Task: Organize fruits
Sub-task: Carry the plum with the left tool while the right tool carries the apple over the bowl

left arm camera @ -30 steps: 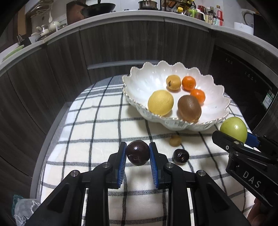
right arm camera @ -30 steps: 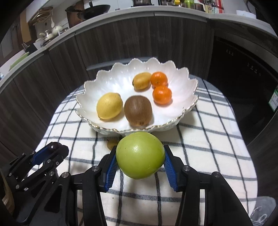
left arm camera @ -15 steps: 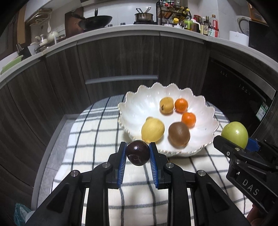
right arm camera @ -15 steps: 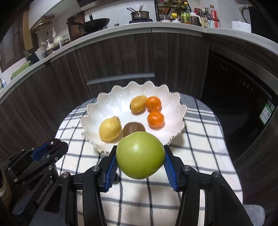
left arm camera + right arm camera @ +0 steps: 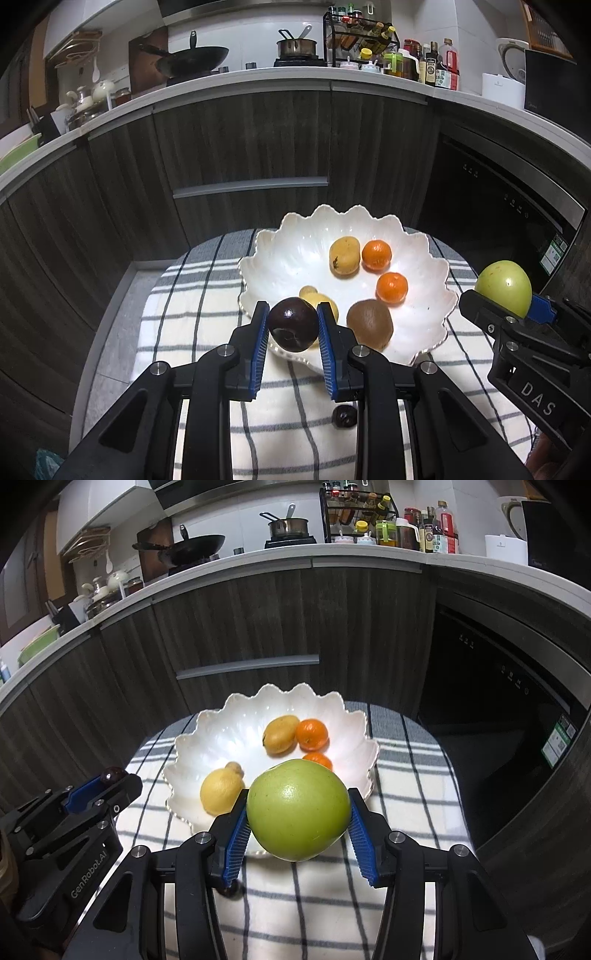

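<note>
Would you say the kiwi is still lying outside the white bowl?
No, the kiwi lies inside the white bowl, beside the lemon.

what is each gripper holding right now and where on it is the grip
The left gripper pinches a dark plum across its sides. The right gripper clamps a green apple across its widest middle.

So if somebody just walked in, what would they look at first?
Probably the big shiny green apple clamped in the right gripper, held up just in front of the scalloped white bowl. Next, the dark purple plum pinched in the left gripper, near the bowl's front rim, and the bright orange tangerines inside the bowl.
</note>
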A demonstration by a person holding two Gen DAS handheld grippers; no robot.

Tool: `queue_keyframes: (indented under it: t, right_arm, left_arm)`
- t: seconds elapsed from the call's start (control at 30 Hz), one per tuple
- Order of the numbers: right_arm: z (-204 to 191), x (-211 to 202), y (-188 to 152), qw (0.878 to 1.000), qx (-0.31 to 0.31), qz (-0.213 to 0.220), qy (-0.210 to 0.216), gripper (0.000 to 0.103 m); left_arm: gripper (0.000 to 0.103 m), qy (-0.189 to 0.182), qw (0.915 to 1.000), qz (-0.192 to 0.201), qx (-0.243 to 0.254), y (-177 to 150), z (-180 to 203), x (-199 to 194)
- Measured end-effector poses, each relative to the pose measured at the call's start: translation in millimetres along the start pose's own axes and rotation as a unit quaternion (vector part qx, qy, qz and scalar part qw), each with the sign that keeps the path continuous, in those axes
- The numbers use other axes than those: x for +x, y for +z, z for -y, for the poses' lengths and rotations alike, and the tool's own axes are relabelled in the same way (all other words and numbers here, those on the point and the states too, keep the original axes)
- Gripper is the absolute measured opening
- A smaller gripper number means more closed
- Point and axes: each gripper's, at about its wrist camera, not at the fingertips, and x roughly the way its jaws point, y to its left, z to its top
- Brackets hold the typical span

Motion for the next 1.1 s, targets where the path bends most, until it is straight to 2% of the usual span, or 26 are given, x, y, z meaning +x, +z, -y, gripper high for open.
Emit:
queue_keyframes:
  t: [0.43, 1.1]
  right_arm:
    - [9, 24, 38, 1.0, -0.003, 0.007, -0.005, 0.05]
    - [23, 104, 68, 1.0, -0.005, -0.022, -0.019, 0.05]
  left_arm:
    - [0.026, -0.008, 1.0, -0.004, 0.001, 35, 4, 34]
    - [0.026, -0.017, 0.9995, -0.027, 0.003, 65, 6, 116]
